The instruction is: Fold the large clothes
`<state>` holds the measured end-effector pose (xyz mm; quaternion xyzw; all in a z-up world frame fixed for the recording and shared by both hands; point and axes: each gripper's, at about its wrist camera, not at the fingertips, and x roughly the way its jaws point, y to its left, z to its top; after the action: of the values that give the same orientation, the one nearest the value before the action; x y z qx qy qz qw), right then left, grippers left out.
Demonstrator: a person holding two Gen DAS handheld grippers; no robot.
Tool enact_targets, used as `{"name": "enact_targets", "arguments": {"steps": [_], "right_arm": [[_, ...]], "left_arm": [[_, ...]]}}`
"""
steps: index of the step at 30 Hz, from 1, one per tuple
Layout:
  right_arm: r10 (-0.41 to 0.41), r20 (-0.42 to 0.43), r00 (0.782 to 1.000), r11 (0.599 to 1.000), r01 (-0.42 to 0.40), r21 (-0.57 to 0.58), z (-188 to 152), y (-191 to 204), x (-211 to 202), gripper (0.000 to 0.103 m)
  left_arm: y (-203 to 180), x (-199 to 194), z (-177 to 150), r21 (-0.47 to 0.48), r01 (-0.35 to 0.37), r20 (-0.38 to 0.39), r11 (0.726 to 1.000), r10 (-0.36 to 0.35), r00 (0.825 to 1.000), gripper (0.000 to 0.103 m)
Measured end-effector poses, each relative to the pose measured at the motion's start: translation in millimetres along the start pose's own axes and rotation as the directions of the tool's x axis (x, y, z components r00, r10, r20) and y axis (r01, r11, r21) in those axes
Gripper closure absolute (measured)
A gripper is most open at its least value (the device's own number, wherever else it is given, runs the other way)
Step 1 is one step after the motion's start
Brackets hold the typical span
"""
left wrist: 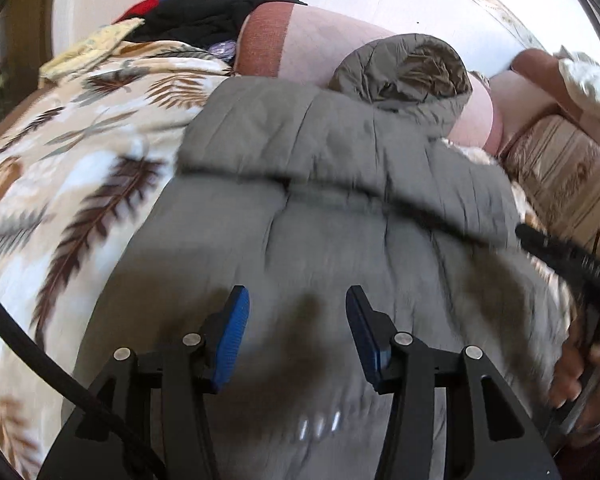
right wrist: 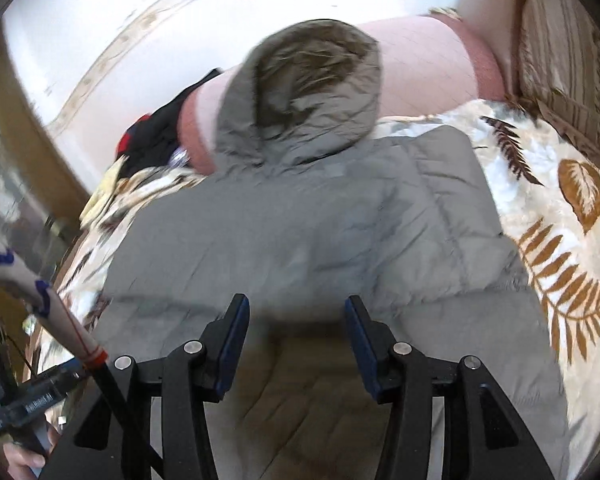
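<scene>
A grey padded hooded jacket [left wrist: 320,200] lies spread on a bed, its hood [left wrist: 404,72] resting against a pink pillow at the far end. It also shows in the right wrist view [right wrist: 300,220], with the hood [right wrist: 308,84] at the top. My left gripper [left wrist: 298,300] is open and empty, just above the jacket's lower part. My right gripper [right wrist: 296,308] is open and empty, above the jacket's near part. The right gripper's body and the hand holding it show at the right edge of the left wrist view [left wrist: 572,264].
A leaf-patterned blanket [left wrist: 80,152] covers the bed under the jacket. A pink pillow [left wrist: 320,48] lies at the head, with dark and red clothes [left wrist: 196,16] piled beside it. A patterned headboard or box [right wrist: 564,64] stands at the right.
</scene>
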<state>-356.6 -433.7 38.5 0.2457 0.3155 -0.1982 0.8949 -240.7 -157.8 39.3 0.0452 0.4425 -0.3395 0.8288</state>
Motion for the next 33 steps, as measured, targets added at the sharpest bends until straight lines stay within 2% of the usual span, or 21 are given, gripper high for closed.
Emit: {"name": "enact_targets", "arguments": {"steps": [4,9,10,11,12,15,18,23,33], "right_arm": [[0.022,-0.019,1.0,0.998,-0.023,-0.055,-34,26,-15,0.049],[0.017,-0.032,0.999,0.995,-0.02,-0.098,-85,41,-43,0.049],[0.015,-0.032,0.999,0.996,-0.017,-0.092,-92,41,-48,0.049],[0.009,-0.029,1.0,0.996,-0.011,-0.089,-101,40,-53,0.049],[0.0,-0.027,1.0,0.996,-0.002,-0.088,-108,42,-57,0.049],[-0.041,-0.04,0.998,0.995,0.038,-0.09,-132,44,-63,0.049],[-0.087,-0.069,0.994,0.989,0.077,-0.129,-142,45,-52,0.047],[-0.135,-0.048,0.99,0.975,0.124,-0.187,-147,51,-40,0.04],[-0.138,-0.029,0.99,0.971,0.129,-0.201,-152,53,-40,0.038]], "left_arm": [[3,-22,-42,0.014,-0.061,0.051,0.998,0.06,0.997,0.054],[-4,-33,-87,0.049,-0.135,0.123,0.99,0.128,0.984,0.053],[-9,-36,-89,0.081,-0.145,0.141,0.986,0.133,0.981,0.052],[-12,-37,-90,0.097,-0.14,0.142,0.985,0.125,0.982,0.043],[-14,-35,-90,0.115,-0.137,0.136,0.984,0.121,0.983,0.039],[-17,-25,-93,0.145,-0.172,0.127,0.974,0.154,0.98,0.036],[-21,-22,-94,0.166,-0.192,0.132,0.967,0.171,0.976,0.034],[-22,-21,-94,0.172,-0.193,0.131,0.966,0.171,0.976,0.033],[-24,-20,-96,0.185,-0.201,0.135,0.962,0.178,0.975,0.032]]}}
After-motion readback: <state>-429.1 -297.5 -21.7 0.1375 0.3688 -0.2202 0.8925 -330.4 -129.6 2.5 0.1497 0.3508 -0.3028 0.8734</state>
